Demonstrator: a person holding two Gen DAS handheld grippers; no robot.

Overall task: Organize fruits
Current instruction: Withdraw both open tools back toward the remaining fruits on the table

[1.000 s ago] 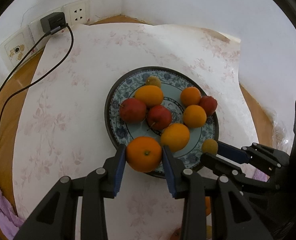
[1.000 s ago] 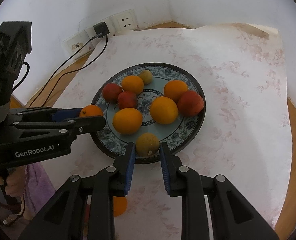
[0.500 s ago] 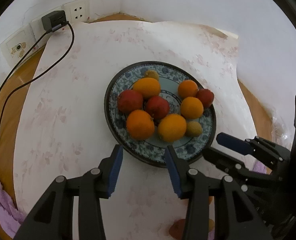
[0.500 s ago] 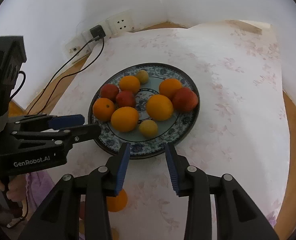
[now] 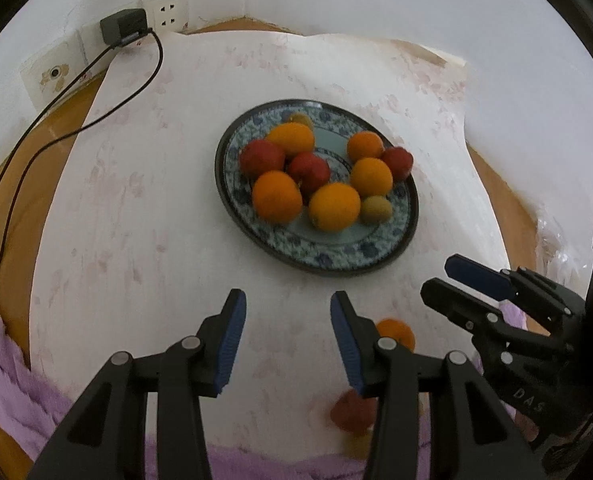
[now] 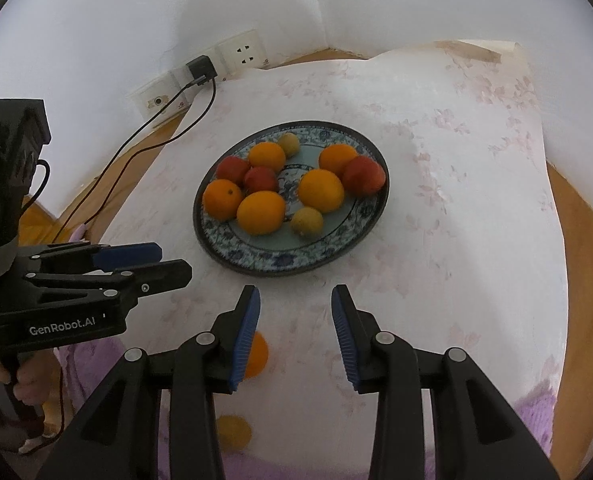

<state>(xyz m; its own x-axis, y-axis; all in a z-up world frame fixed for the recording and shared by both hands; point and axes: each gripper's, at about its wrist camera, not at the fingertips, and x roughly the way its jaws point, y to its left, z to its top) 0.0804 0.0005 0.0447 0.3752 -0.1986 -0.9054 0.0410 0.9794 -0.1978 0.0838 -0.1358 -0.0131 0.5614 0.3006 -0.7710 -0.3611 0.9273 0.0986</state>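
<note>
A blue patterned plate on the white floral cloth holds several oranges, red fruits and small yellow-green fruits. My left gripper is open and empty, pulled back from the plate's near rim. My right gripper is open and empty, also back from the plate. A loose orange lies on the cloth near the front, partly behind a finger. A red fruit and a yellow fruit lie closer to the front edge.
A black charger sits in a wall socket at the back left, its cable trailing over the wooden table. Purple cloth lies along the front edge. White walls close the back corner.
Both grippers let go of their fruit on the plate, opened and drew back toward the front edge. The orange and the small yellow-green fruit now rest on the plate.
</note>
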